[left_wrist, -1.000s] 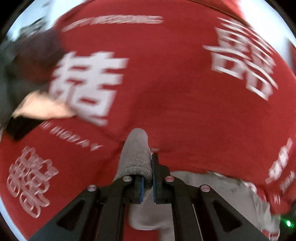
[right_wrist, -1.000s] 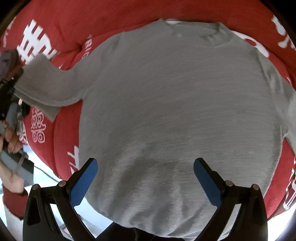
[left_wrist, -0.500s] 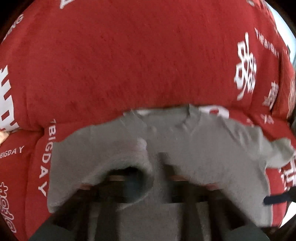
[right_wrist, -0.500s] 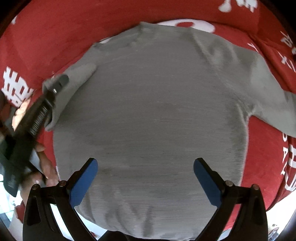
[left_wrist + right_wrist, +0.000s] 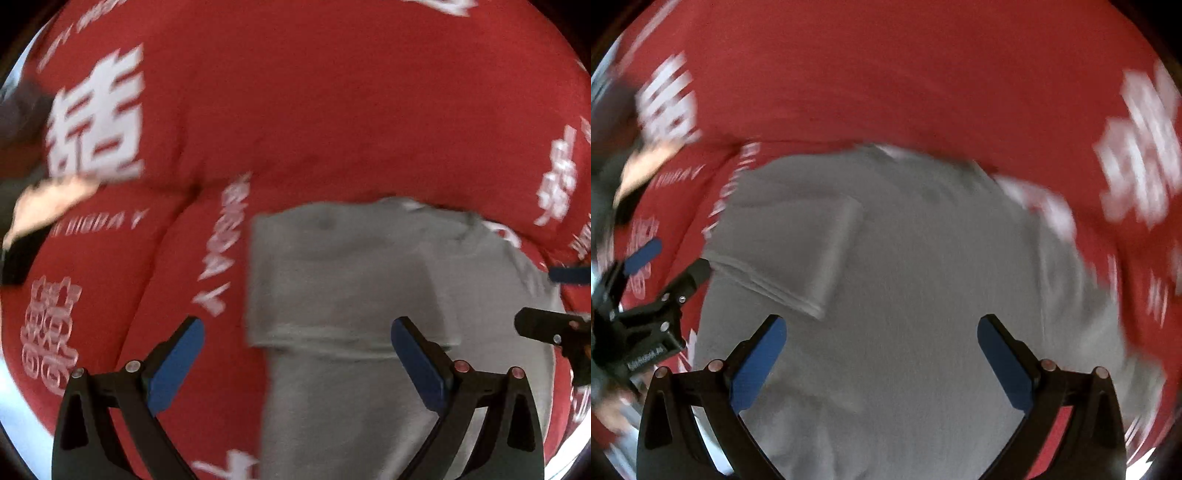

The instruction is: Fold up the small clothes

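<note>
The left gripper (image 5: 295, 354) has released the sleeve (image 5: 798, 251), now folded across the small grey knitted sweater (image 5: 905, 295) on the red printed cushion (image 5: 886, 74), so both grippers have open, empty fingers and the right sleeve, blurred here, probably comes next.

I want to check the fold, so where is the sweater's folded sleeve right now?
In the right wrist view the folded sleeve lies flat across the upper left of the grey sweater, beside the open left gripper, on the red cover.
</note>
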The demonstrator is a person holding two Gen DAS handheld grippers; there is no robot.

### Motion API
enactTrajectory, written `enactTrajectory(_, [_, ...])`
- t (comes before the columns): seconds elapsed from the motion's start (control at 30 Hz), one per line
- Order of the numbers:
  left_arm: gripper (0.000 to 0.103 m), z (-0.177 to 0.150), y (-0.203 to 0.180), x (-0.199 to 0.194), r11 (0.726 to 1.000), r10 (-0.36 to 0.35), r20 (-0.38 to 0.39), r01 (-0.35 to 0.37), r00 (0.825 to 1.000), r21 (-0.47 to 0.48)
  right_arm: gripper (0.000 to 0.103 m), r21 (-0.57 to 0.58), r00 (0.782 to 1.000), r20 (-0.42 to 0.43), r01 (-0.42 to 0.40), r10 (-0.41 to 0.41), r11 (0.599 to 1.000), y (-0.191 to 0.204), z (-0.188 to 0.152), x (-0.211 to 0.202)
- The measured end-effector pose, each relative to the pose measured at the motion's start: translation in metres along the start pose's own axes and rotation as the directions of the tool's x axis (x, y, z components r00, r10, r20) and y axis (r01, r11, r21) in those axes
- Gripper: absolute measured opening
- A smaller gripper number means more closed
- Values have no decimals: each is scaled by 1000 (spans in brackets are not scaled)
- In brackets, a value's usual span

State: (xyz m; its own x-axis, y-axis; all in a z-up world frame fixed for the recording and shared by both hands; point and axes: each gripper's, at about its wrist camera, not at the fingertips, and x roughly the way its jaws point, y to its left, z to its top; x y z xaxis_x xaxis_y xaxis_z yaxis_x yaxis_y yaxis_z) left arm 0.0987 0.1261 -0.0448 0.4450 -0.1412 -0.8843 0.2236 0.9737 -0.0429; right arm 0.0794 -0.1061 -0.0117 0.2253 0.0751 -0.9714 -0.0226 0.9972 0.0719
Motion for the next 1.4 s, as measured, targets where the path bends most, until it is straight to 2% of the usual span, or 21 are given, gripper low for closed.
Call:
enactTrajectory(0.07, [101,1,23,10,998,11,-38,-13,999,-58,103,-157,1000,18,21,-19,987,35,14,7])
enactTrajectory(0.13, [101,2,44,22,991,7,-77,-17,997,-131,103,-312,999,24,33,-27,949,71,22,21])
enactTrajectory(0.23, [101,2,74,35,968,2,-132,-35,991,-250,102,-424,1000,18,20,-14,905,108,29,48])
enactTrajectory(0.3, [101,-1,89,38,951,-4,-143,-41,990,-305,98,-425,1000,5,5,-3,905,124,36,66])
enactTrajectory(0.37, [101,-4,99,39,941,-13,-151,-39,988,-337,97,-380,1000,-2,-23,24,925,131,46,80])
enactTrajectory(0.47, [101,-7,109,40,940,-4,-161,-52,987,-336,93,-341,999,-8,-38,38,939,137,52,99])
enactTrajectory(0.53, [101,-9,108,42,948,1,-169,-55,986,-312,76,-363,999,-13,-34,32,931,148,50,110])
enactTrajectory(0.57, [101,-8,108,44,950,-5,-171,-49,985,-308,47,-365,998,-28,-57,50,929,152,50,115])
enactTrajectory(0.6, [101,-9,107,46,951,-15,-174,-39,985,-306,34,-341,992,-55,-125,113,932,151,50,117])
enactTrajectory(0.63, [101,-8,107,45,951,-21,-171,-33,985,-308,29,-301,989,-50,-149,140,942,147,52,115])
enactTrajectory(0.67, [101,-7,107,46,950,-27,-164,-25,986,-310,11,-272,988,-39,-153,148,950,142,54,111])
enactTrajectory(0.7, [101,-5,106,45,951,-33,-158,-18,987,-309,7,-235,987,-22,-160,160,959,136,56,106])
enactTrajectory(0.83, [101,3,98,45,960,-40,-146,-3,989,-280,7,-11,978,70,-194,194,981,85,62,77])
enactTrajectory(0.9, [101,4,93,44,967,-22,-145,-15,989,-254,7,44,973,70,-224,221,974,66,61,71])
enactTrajectory(0.93, [101,3,92,44,967,-22,-150,-17,988,-254,7,34,969,59,-241,239,970,64,61,71])
enactTrajectory(1.0, [101,1,92,45,963,-29,-167,-17,986,-269,7,-36,975,56,-212,213,977,70,57,67])
enactTrajectory(1.13, [101,-2,89,42,965,-21,-176,-26,984,-259,11,-23,965,38,-258,259,966,76,55,66])
enactTrajectory(1.2, [101,-2,89,42,968,-16,-181,-30,983,-248,52,-117,968,-7,-252,252,961,94,52,70])
enactTrajectory(1.27, [101,-3,89,40,968,-14,-177,-31,984,-248,53,-233,964,-38,-263,262,936,113,45,75])
enactTrajectory(1.33, [101,-5,92,39,966,-14,-176,-32,984,-257,53,-333,981,-45,-195,191,923,134,41,86])
enactTrajectory(1.4, [101,-7,95,39,964,-18,-181,-31,983,-265,53,-365,988,-58,-156,145,918,144,39,99])
